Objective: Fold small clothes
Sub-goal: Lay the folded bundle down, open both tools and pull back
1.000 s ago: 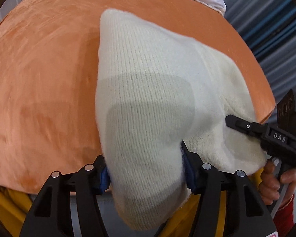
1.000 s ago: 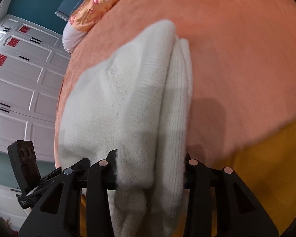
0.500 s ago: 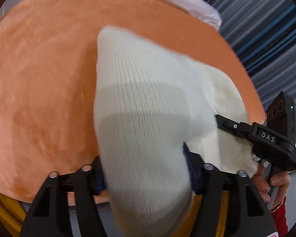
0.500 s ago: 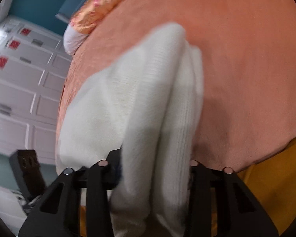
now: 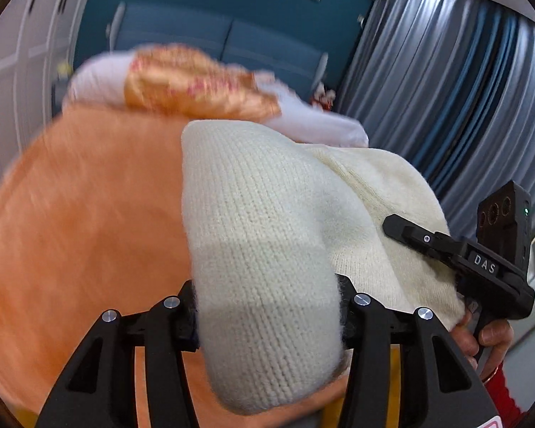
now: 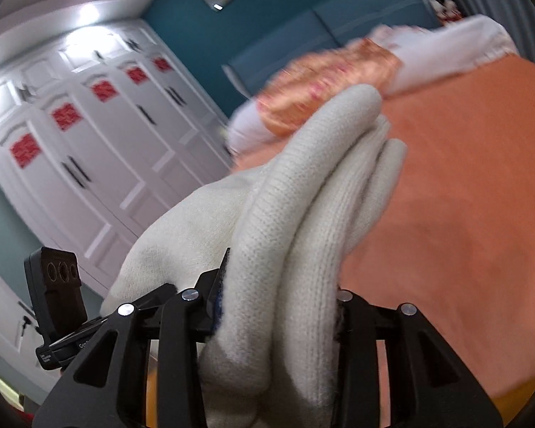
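Left wrist view, 6 o'clock: left gripper (image 5: pixel 267 306) clamps a bunched fold of the cream knitted wool garment (image 5: pixel 267 221). At 3 o'clock the right gripper (image 5: pixel 446 249) pinches its other edge; in its own view the right gripper (image 6: pixel 278 306) is closed on thick rolls of the knit (image 6: pixel 303 214). Garment hangs betw. both tools, above the orange plush bedspread (image 5: pixel 71 214). Looks soft, light, stretchy, not fragile; prob. sags, so grip corners/hems thru all layers. Far, 12 o'clock: orange patterned pillow (image 5: pixel 196 82), blurred.
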The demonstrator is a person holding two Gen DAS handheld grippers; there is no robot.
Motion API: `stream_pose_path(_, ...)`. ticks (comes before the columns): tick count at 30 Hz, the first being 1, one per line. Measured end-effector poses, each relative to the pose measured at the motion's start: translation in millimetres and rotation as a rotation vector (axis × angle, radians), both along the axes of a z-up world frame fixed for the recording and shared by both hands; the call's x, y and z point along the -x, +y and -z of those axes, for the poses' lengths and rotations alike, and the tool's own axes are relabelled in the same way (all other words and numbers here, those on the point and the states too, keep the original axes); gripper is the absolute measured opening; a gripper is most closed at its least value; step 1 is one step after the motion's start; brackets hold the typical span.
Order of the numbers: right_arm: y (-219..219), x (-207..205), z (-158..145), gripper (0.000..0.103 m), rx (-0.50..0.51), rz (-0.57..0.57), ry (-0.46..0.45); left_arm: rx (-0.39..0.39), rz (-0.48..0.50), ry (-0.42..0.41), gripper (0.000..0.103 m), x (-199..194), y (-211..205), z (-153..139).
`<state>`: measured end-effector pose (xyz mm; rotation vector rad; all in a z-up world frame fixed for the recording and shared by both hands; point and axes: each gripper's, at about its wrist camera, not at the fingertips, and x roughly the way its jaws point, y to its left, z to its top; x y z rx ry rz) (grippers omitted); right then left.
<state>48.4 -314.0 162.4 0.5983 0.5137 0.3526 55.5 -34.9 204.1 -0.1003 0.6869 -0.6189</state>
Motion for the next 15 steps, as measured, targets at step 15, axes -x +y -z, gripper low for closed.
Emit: stream_pose_path(15,33.1,-103.6,150.1,0.049,-0.032,0.077,0.363,-0.279,-0.198,0.092,0.053,-85.1,73.4,140.8)
